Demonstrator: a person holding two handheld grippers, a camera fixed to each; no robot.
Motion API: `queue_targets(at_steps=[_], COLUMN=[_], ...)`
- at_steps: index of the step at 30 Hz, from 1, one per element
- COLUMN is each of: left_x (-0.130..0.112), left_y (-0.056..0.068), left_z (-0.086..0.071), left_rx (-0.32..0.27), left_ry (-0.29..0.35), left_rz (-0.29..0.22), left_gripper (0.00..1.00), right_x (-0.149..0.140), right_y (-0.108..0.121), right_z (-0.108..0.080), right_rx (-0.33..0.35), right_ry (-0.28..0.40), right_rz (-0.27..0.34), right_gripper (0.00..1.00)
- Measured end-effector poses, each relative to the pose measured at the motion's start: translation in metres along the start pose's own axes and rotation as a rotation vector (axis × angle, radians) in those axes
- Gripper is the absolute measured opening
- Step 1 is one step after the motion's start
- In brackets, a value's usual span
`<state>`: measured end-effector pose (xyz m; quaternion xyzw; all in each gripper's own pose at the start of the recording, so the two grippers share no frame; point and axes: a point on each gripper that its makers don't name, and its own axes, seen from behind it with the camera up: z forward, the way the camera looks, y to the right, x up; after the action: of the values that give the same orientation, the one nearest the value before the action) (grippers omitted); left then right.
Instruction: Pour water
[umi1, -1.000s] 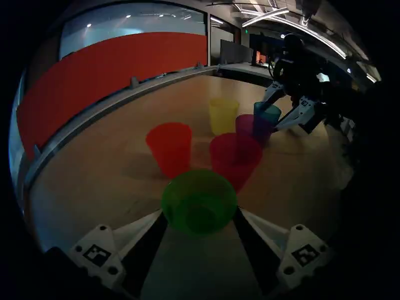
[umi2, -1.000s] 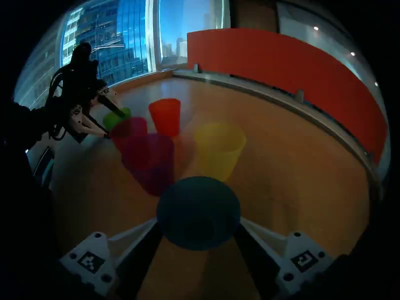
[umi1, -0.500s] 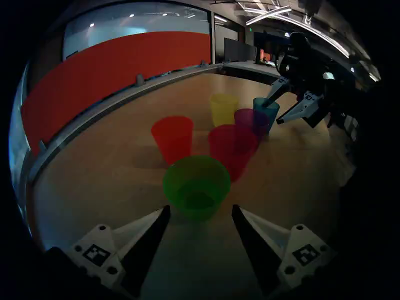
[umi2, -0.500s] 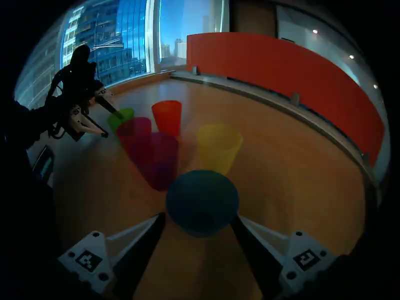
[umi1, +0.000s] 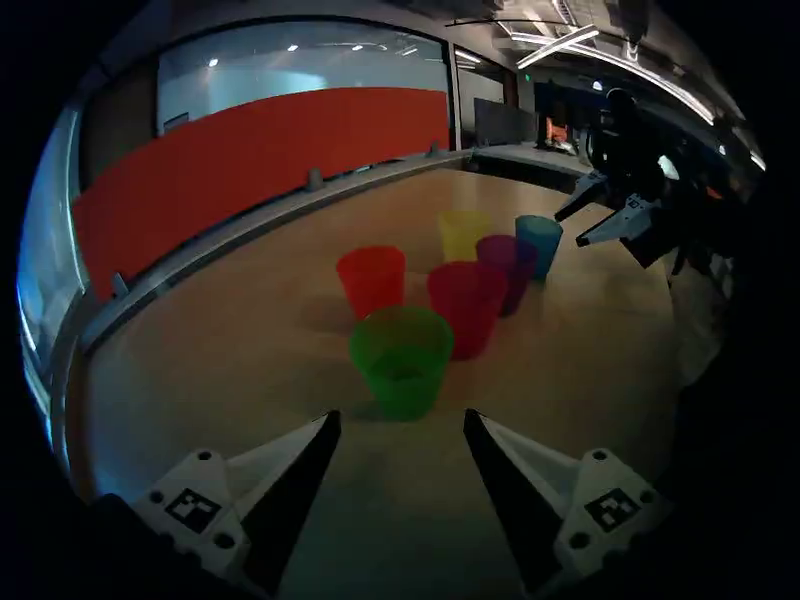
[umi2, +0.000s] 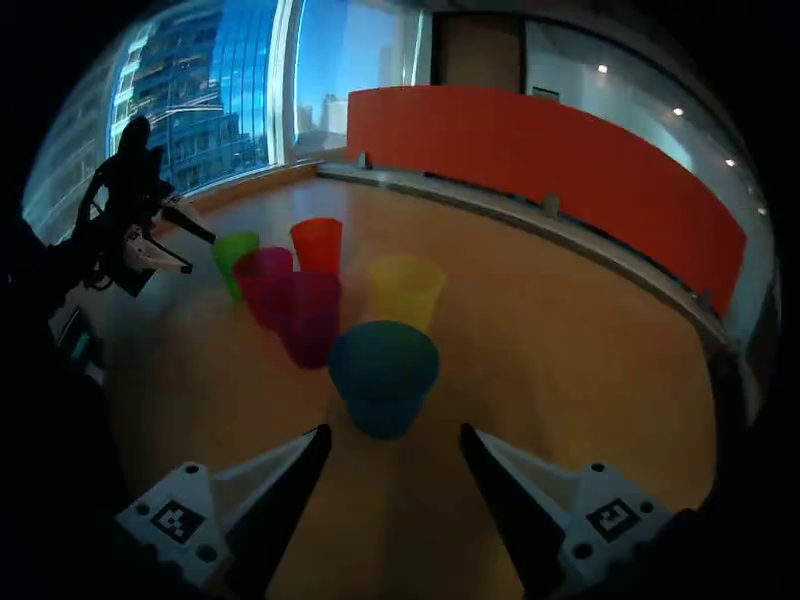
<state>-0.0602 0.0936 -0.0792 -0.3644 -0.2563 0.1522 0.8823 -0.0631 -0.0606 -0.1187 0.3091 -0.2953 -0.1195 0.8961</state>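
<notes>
Both grippers have backed away: left gripper (umi1: 400, 415) gapes empty before the green cup (umi1: 402, 360), right gripper (umi2: 393, 428) before the blue cup (umi2: 384, 375), mid-worktop (umi1: 200, 400). Light, thin plastic likely; pinch mid-wall gently.

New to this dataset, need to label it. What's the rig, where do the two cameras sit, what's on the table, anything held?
There is no robot arm. A person holds a two-finger claw in each hand, and a fisheye camera rides on each, looking forward along its fingers. In the left gripper view, the left claw is open just short of a green cup. In the right gripper view, the right claw is open just short of a teal cup. Both cups stand on a wooden table, grouped with an orange cup, red cup, purple cup and yellow cup. Nothing is held.
</notes>
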Motion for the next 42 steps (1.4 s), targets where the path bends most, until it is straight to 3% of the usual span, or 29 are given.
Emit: queue_targets(at_steps=[5, 14, 23, 30, 42], left_x=[0.008, 0.034, 0.063, 0.081, 0.110], left_y=[-0.003, -0.021, -0.034, -0.049, -0.074], left_z=[-0.014, -0.033, -0.048, -0.062, -0.098], left_rx=[0.055, 0.183, 0.267, 0.338, 0.496], left_ry=[0.053, 0.171, 0.277, 0.371, 0.542], left_rz=[-0.032, -0.047, -0.071, -0.125, -0.173], left_gripper=[0.92, 0.92, 0.92, 0.92, 0.92], right_x=[0.015, 0.048, 0.089, 0.112, 0.141], right_y=[0.002, 0.017, 0.032, 0.048, 0.076], right_z=[-0.015, -0.034, -0.045, -0.052, -0.063], right_rx=[-0.030, -0.120, -0.217, -0.305, -0.462], right_ry=[0.072, 0.201, 0.327, 0.423, 0.560], right_rz=[0.026, 0.033, 0.031, 0.053, 0.106], right_gripper=[1.00, 1.00, 1.00, 1.00, 1.00])
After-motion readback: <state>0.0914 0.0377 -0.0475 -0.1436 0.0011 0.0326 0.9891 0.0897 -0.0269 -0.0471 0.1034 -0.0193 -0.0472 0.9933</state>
